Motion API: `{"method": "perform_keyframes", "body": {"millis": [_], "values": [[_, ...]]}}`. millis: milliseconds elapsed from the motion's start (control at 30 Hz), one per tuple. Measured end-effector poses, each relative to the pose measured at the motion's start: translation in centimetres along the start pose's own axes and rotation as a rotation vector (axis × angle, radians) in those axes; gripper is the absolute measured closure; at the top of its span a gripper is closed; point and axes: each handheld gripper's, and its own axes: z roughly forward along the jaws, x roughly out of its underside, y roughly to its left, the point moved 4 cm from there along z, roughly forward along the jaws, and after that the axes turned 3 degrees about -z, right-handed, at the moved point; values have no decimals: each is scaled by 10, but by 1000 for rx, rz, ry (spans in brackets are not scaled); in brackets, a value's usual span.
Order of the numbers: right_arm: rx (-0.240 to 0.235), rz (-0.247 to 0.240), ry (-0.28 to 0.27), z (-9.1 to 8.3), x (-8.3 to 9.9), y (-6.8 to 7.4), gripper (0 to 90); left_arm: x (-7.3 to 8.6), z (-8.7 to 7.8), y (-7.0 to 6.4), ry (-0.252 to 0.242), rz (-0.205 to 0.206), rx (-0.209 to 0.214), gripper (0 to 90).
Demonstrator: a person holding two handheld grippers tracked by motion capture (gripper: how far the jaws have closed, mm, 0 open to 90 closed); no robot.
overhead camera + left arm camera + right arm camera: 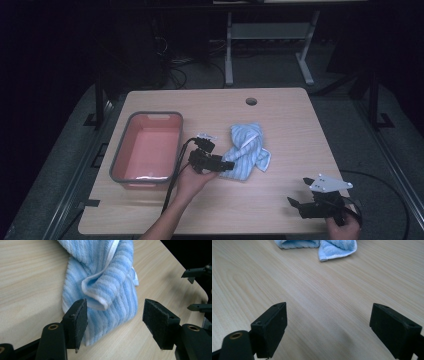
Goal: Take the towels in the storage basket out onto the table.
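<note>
A blue and white striped towel point(247, 151) lies crumpled in the middle of the wooden table point(280, 120), just right of a grey tub with a pink inside point(146, 146). It looks soft and floppy, and I think it is very light. It will not break, and it will bend and droop when lifted. The fuzzy cloth should not slip much between the pads.

The left gripper point(224, 165) is down at the near left edge of the towel. In the left gripper view its jaws stand wide open, one on each side of the towel's near end. A raised fold with a white edge point(96, 293) sticks up just ahead, between the pads. That bump looks like a good place to pinch, because flat cloth is hard to get under. The left pad looks very close to the towel's edge, but I cannot tell if it touches. Nothing is held.

The right gripper point(301, 203) rests near the front right corner of the table, well apart from the towel. Its jaws are wide open too, with bare wood between them. It holds nothing.
</note>
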Motion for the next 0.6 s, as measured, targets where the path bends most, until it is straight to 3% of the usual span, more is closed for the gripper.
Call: {"method": "perform_keyframes", "body": {"millis": [600], "values": [[4,1,8,0,1,0,139,22,-11,-6,-11,23,15,338]]}}
